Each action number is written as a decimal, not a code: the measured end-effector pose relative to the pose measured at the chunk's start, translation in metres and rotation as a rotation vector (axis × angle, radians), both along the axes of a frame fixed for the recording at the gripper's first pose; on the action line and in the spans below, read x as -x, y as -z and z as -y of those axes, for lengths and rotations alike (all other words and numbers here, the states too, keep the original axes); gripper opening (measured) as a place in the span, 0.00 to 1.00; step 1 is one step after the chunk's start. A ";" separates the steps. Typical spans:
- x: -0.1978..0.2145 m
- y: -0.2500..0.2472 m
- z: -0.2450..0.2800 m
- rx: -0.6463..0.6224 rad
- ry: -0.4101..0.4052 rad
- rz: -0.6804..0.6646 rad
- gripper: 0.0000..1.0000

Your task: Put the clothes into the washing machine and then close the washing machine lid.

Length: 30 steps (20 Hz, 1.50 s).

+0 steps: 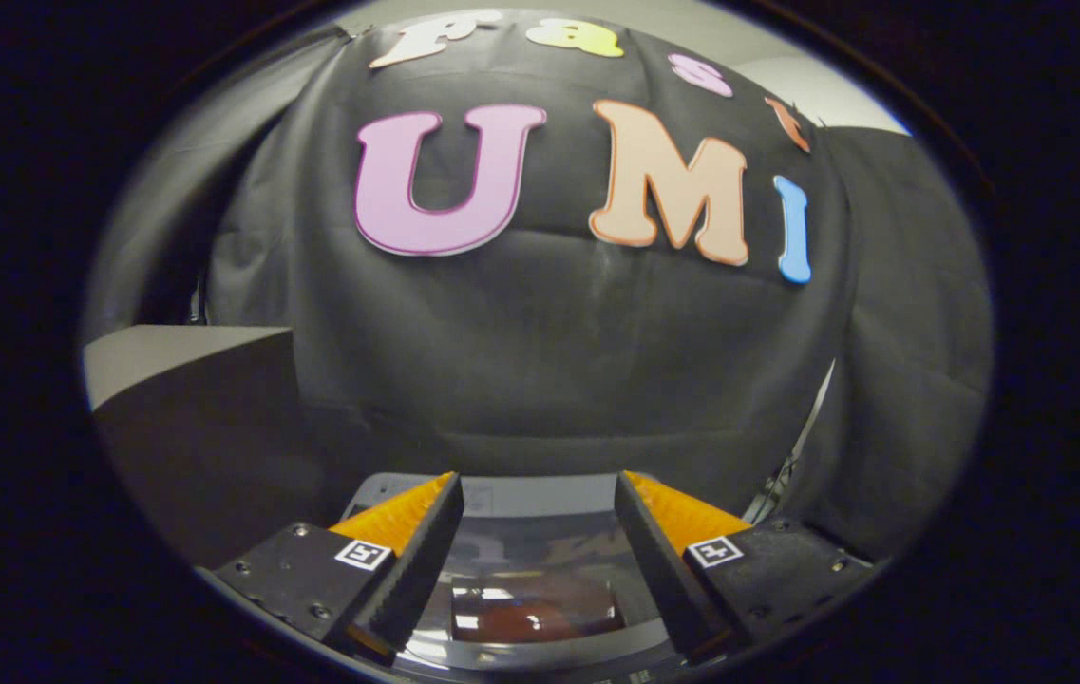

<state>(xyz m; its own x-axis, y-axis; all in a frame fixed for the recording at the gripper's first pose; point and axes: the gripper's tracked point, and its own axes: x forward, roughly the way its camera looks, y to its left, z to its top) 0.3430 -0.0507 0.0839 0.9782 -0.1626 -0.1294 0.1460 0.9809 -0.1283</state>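
Gripper view, L to R: a grey box-like block [188,356] sits off to your left against the booth cloth [540,361], well apart from the fingers. Then your gripper [540,532], fingers spread wide w/ nothing between them but air. Below and between the fingers you're looking down at the washing machine [540,496], its grey top edge just beyond the fingertips. The glossy lid [540,579] looks to be lying flat over the tub (it mirrors the wall, so likely shut, can't swear to it). A dark reddish patch [535,608] shows under the glass; could be the clothes inside, could be reflection, can't tell. On your right, cables [791,465] run down the cloth.

My read: no garment in your grip, so the loading step seems done or nearly, and you're at the lid stage. Next, you'd want to confirm the lid is fully seated, pressing down w/ a fingertip near its front edge if not.
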 end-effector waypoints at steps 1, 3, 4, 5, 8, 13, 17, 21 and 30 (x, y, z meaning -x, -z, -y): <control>0.002 0.004 0.002 -0.017 0.004 0.002 0.98; 0.006 0.004 0.007 -0.010 0.016 0.005 0.98; 0.007 0.005 0.010 -0.019 0.015 0.005 0.97; 0.009 0.006 0.012 -0.036 0.018 0.000 0.97; 0.022 0.003 0.021 -0.049 0.045 -0.005 0.97; 0.041 0.001 0.032 -0.086 0.076 -0.004 0.98; 0.062 -0.008 0.036 -0.144 0.085 0.005 0.98; 0.089 -0.026 0.036 -0.191 0.071 0.034 0.98; 0.155 -0.073 0.036 -0.108 0.006 0.158 0.98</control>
